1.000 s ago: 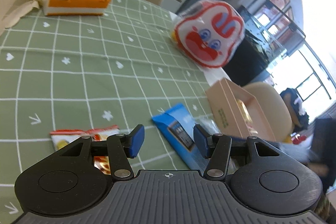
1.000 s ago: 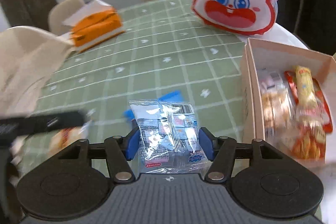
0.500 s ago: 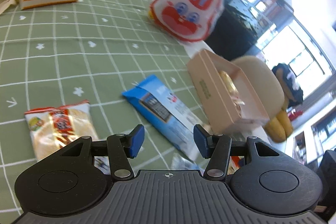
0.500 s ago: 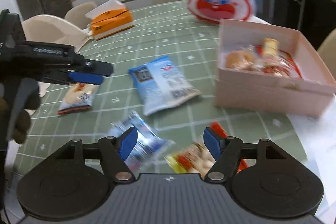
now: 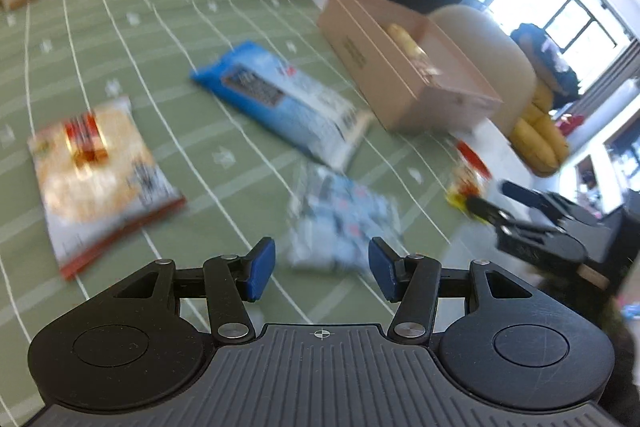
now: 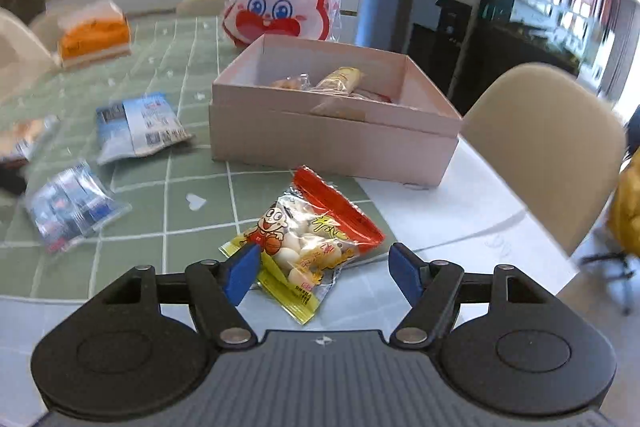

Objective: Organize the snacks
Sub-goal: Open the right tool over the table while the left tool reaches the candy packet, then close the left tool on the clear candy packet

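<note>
Blurred clear packet (image 5: 340, 223), print unreadable

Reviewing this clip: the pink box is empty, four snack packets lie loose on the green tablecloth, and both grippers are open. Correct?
Not quite. The pink box already holds several wrapped snacks, as the right wrist view shows. The rest stands.
</note>
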Demonstrator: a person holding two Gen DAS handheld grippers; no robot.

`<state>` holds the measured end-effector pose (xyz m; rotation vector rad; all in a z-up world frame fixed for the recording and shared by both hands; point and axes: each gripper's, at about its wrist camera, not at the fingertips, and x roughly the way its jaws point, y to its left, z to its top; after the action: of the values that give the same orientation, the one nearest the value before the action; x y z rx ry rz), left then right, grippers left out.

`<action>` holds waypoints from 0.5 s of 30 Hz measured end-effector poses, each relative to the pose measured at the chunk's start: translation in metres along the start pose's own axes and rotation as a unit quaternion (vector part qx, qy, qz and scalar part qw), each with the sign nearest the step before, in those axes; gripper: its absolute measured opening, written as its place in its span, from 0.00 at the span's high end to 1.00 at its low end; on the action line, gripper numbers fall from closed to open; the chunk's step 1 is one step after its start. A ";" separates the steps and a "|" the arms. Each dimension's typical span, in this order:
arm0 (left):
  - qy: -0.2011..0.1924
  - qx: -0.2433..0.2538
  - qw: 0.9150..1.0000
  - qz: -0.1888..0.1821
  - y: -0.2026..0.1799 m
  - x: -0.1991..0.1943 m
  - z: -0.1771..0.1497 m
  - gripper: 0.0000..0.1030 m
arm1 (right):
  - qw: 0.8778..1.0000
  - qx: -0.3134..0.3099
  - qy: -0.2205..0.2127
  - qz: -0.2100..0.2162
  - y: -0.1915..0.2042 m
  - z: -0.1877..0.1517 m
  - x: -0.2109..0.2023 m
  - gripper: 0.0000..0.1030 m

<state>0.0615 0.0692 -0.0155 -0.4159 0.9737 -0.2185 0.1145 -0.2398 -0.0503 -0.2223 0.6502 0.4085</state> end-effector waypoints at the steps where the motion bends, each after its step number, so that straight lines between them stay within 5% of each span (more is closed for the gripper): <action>1: 0.012 -0.007 1.000 -0.012 -0.001 0.001 -0.003 0.44 | 1.000 0.007 -0.003 0.019 -0.002 -0.001 -0.001 0.31; 6: 0.038 -0.034 0.998 -0.036 -0.001 0.013 -0.008 0.47 | 0.998 0.001 -0.030 0.056 0.010 0.007 0.001 0.36; 8: 0.019 -0.046 0.998 -0.026 0.001 0.012 -0.005 0.47 | 0.997 -0.017 -0.031 0.070 0.024 0.018 0.011 0.62; 15: -0.012 -0.089 0.996 -0.029 0.017 0.015 0.004 0.48 | 0.989 -0.067 0.001 0.130 0.076 0.034 0.040 0.74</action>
<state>0.0730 0.0798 -0.0324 -0.6089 0.9621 -0.1801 0.1284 -0.1490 -0.0545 -0.2668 0.6559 0.7043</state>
